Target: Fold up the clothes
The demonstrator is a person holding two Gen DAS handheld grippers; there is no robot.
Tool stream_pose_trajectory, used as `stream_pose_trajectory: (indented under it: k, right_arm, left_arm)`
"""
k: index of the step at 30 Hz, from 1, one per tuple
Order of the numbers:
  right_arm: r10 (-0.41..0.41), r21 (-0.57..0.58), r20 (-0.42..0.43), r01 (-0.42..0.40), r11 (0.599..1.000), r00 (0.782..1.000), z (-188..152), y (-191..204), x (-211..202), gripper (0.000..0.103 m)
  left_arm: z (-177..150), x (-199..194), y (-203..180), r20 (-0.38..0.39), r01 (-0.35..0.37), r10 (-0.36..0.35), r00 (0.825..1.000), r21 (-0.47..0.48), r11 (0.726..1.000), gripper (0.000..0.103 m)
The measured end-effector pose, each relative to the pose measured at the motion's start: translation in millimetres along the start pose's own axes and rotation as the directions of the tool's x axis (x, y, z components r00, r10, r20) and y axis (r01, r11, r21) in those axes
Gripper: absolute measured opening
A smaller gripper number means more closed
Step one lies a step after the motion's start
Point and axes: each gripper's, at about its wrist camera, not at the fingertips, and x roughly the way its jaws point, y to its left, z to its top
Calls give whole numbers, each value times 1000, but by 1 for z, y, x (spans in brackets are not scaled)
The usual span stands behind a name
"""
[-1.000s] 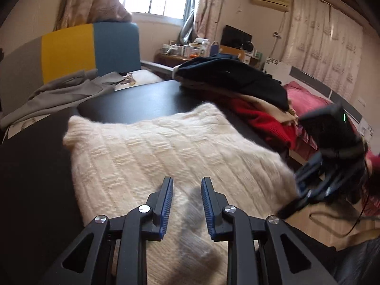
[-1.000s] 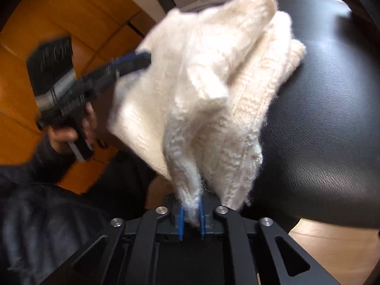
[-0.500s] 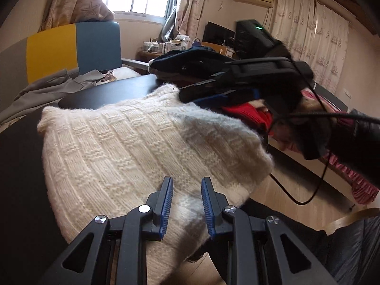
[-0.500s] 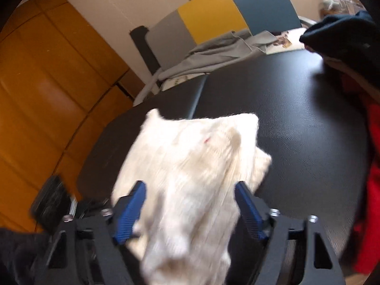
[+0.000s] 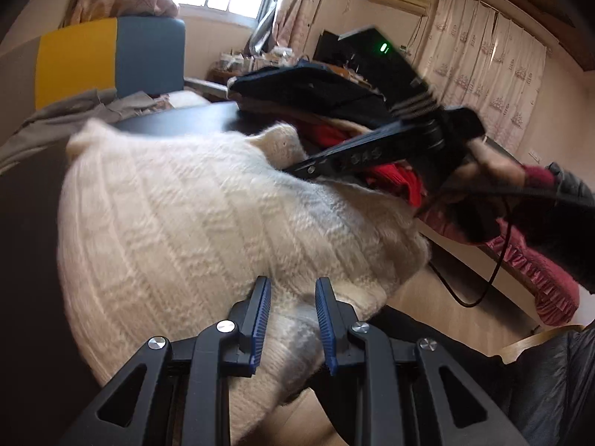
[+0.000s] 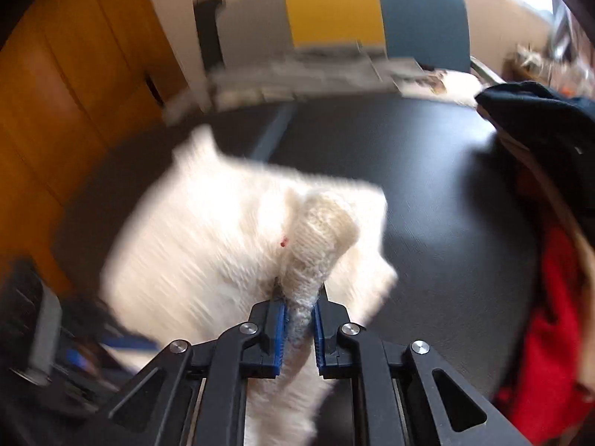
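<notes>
Left wrist view showed a cream knitted sweater (image 5: 208, 215) bunched in a rounded heap on the black table (image 5: 178, 120), its near edge hanging over the table's rim toward the camera. The left gripper (image 5: 292, 321) had its blue-padded fingers part-way apart with a fold of the sweater's hem lying between them; whether the pads actually pressed on the wool could not be told from this angle. Beyond the heap, the right gripper (image 5: 297, 167) reached in from the right, blurred, its tip at the sweater's far edge, with the person's hand (image 5: 494, 163) and a dark sleeve behind it. A pile of dark, red and tan clothes (image 5: 327, 111) sat at the table's far side, and a grey garment (image 5: 74, 111) lay beside a yellow and blue chair back (image 5: 108, 55). In the right wrist view, the right gripper (image 6: 299, 329) was closing, its pads pinching a narrow ridge of the sweater (image 6: 238, 260) that stood up between them, the rest spread blurred over the table (image 6: 427, 171).
</notes>
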Motion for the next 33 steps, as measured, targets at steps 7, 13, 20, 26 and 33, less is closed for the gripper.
stream_pose_trajectory:
  k: [7, 13, 20, 26, 33]
  right_arm:
    - [152, 255, 122, -179, 950, 981, -27, -46, 5, 13]
    - [114, 215, 121, -138, 967, 986, -11, -44, -14, 58]
    - [85, -56, 232, -74, 996, 969, 39, 4, -68, 69]
    - [442, -268, 54, -413, 870, 896, 103, 68, -35, 42]
    - [251, -339, -289, -344, 876, 924, 131, 96, 84, 41]
  left_arm:
    - [10, -16, 20, 36, 82, -78, 996, -142, 986, 24]
    - [29, -65, 63, 173, 54, -8, 985, -263, 963, 26]
    - [52, -88, 106, 237, -7, 78, 968, -285, 959, 26]
    - [38, -64, 66, 175, -29, 54, 983, -146, 989, 26]
    - [24, -19, 30, 29, -173, 172, 985, 25, 985, 27]
